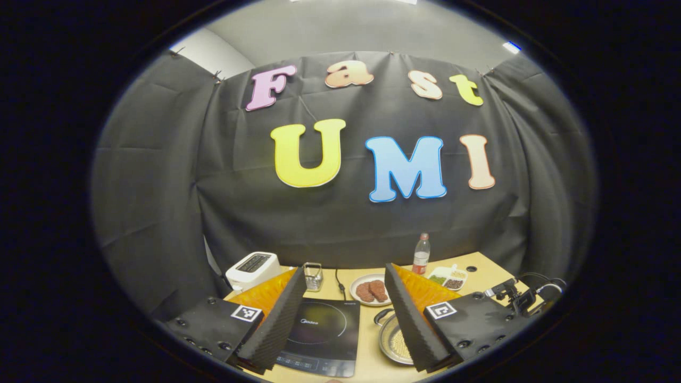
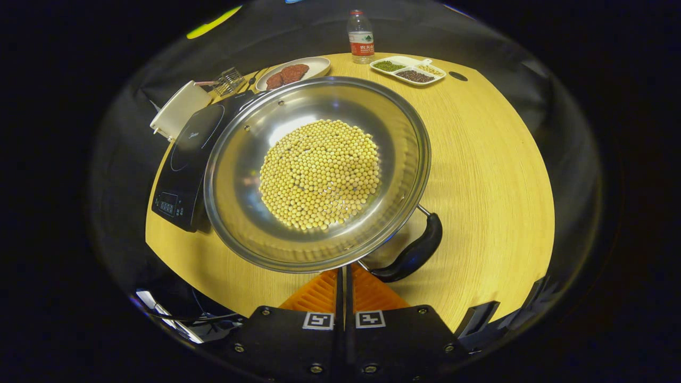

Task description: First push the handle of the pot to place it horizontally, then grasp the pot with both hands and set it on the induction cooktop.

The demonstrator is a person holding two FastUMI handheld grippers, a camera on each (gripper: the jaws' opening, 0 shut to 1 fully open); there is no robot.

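A steel pot (image 2: 234,159) holding yellow soybeans (image 2: 319,173) stands on the wooden table, just right of the black induction cooktop (image 2: 186,159). Its black handle (image 2: 412,255) lies at the near right of the rim, slanting. My right gripper (image 2: 344,274) is shut with nothing between its fingers, and its tips sit at the pot's near rim just left of that handle. My left gripper (image 1: 345,268) is open wide, raised above the near edge of the cooktop (image 1: 324,330). Its right finger hides part of the pot (image 1: 393,340).
At the back of the table stand a white toaster (image 1: 252,266), a small wire rack (image 1: 313,275), a plate of meat (image 1: 371,290), a bottle (image 1: 421,254) and a divided tray of beans (image 1: 448,277). A black device with cables (image 1: 513,295) sits at the right edge.
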